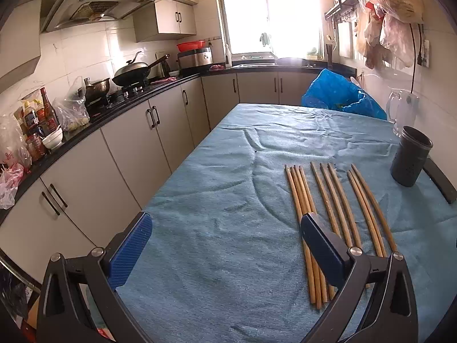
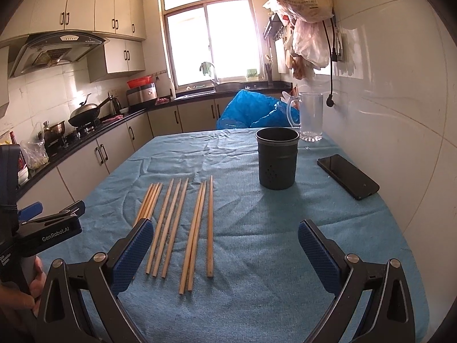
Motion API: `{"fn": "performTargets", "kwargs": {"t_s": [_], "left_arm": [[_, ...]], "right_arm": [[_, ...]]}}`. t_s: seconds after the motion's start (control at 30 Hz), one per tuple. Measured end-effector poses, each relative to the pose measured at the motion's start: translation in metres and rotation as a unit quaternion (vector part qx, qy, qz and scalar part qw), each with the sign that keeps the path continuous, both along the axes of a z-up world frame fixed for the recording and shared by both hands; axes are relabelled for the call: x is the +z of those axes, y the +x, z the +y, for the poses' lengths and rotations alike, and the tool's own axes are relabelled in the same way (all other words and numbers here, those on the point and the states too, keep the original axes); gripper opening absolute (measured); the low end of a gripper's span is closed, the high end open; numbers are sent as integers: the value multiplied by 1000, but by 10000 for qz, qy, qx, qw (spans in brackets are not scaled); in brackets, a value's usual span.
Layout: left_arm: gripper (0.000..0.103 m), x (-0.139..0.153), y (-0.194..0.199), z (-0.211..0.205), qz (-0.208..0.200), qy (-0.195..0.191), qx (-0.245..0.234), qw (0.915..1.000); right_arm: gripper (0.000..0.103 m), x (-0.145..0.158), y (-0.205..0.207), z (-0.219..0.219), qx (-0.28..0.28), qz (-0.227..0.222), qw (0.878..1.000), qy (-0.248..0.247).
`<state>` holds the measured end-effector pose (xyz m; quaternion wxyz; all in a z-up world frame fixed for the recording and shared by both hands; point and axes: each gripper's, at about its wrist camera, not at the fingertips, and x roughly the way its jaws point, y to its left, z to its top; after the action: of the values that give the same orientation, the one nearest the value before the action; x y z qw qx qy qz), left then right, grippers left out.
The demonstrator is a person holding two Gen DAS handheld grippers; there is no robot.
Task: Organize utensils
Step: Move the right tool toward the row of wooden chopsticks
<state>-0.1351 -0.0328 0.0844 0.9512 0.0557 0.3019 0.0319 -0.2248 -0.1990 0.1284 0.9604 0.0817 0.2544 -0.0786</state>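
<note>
Both tongs are hanging over the table with their blue-padded fingers spread wide and nothing between them: the left gripper [image 1: 225, 245] is hovering above bare cloth with its right finger overlapping the nearest chopsticks in its own view, and the right gripper [image 2: 225, 253] is sitting just behind the near ends of the row. Seen from the right wrist, the left gripper [image 2: 52, 214] is showing at the left edge, held by a hand [image 2: 34, 283] around its handle. Underneath them, a teal cloth [image 2: 257, 300] is covering the whole table, wrinkled toward the far end. At that far edge, a blue plastic bag [image 2: 248, 108] is slumping against the table, and a clear glass mug [image 2: 310, 117] is standing beside the wall. Just in front of the mug, the dark cylindrical utensil holder [image 2: 276, 157] is standing upright and open-topped. To its right, a black phone [image 2: 347, 175] is lying flat by the wall. Left of the holder, the wooden chopsticks [image 2: 182, 223] are lying side by side on the cloth in three loose groups, pointing away from the cameras, well apart from the holder.
</note>
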Motion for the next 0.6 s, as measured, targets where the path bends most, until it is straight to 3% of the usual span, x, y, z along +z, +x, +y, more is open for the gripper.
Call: {"fn": "performTargets", "kwargs": {"t_s": [0.6], "left_arm": [[103,-8,13,-5,196,41,-73,9998]], "right_arm": [[100,-7,18,-9,188,270,9994,110]]}}
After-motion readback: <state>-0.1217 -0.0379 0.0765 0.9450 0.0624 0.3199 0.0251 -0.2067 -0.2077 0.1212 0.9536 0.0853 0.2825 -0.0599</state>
